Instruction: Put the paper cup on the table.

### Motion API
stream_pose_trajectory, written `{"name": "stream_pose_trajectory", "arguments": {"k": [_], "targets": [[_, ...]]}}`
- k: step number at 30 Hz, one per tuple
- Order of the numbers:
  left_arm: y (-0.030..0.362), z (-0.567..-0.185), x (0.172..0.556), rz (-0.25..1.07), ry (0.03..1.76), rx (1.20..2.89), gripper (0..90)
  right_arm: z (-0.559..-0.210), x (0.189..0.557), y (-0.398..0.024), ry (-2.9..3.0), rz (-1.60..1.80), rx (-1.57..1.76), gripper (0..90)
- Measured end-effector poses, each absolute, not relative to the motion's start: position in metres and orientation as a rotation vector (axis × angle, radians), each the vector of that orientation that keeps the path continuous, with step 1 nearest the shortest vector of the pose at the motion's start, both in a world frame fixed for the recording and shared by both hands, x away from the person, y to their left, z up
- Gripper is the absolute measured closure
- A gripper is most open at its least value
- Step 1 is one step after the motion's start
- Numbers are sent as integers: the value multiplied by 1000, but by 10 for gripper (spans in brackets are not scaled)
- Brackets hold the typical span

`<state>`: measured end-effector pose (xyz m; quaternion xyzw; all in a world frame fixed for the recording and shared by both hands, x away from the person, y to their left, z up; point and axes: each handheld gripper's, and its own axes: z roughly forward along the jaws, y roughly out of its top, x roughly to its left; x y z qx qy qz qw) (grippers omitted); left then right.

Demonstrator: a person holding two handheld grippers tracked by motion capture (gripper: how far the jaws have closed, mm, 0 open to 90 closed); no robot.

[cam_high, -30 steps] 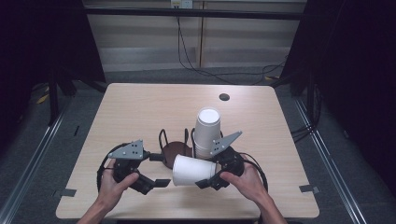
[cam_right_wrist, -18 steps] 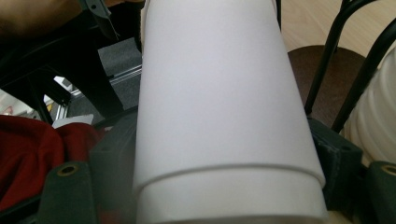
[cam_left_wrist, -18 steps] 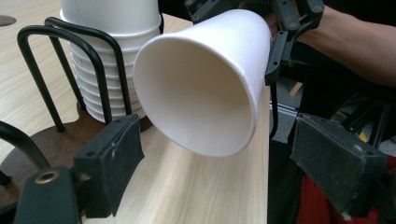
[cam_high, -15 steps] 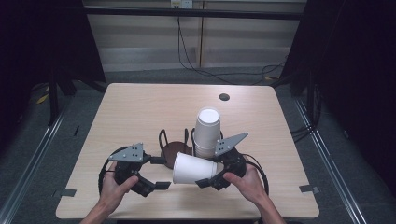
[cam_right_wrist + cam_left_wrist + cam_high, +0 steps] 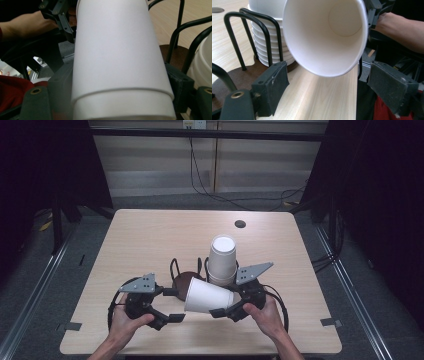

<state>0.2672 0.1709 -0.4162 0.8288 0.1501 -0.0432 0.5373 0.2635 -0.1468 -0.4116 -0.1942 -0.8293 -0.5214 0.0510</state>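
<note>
My right gripper (image 5: 226, 304) is shut on a white paper cup (image 5: 207, 296), held on its side just above the table with its mouth toward my left gripper. In the right gripper view the cup (image 5: 117, 62) sits between the two pads (image 5: 178, 85). My left gripper (image 5: 174, 305) is open, its jaws spread on either side of the cup's rim without touching it. In the left gripper view the cup's open mouth (image 5: 324, 37) faces the camera. A stack of upside-down white cups (image 5: 222, 260) stands on a wire rack with a brown round base (image 5: 184, 281).
The rack's black wire loops (image 5: 262, 32) rise beside the stack (image 5: 269, 50), close behind both grippers. A small dark round hole (image 5: 240, 224) marks the far part of the wooden table (image 5: 150, 240). The table's front edge is just below the hands.
The right gripper has turned slightly with the cup, whose mouth has crept a little toward the left gripper. The left gripper has hardly moved and stays open.
</note>
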Motion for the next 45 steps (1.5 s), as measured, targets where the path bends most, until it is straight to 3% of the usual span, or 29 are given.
{"name": "stream_pose_trajectory", "arguments": {"k": [20,25,33,45], "targets": [[167,-418,267,-102,366,1878,154,-413,261,-139,-2500,-1617,-533,233],[165,-417,267,-88,382,1872,45,-413,260,-136,-2498,-1608,-512,234],[161,-418,266,-93,355,1872,6,-414,258,-126,-2508,-1585,-472,235],[158,-422,270,-181,353,1837,54,-415,258,-119,-2510,-1569,-469,236]]}}
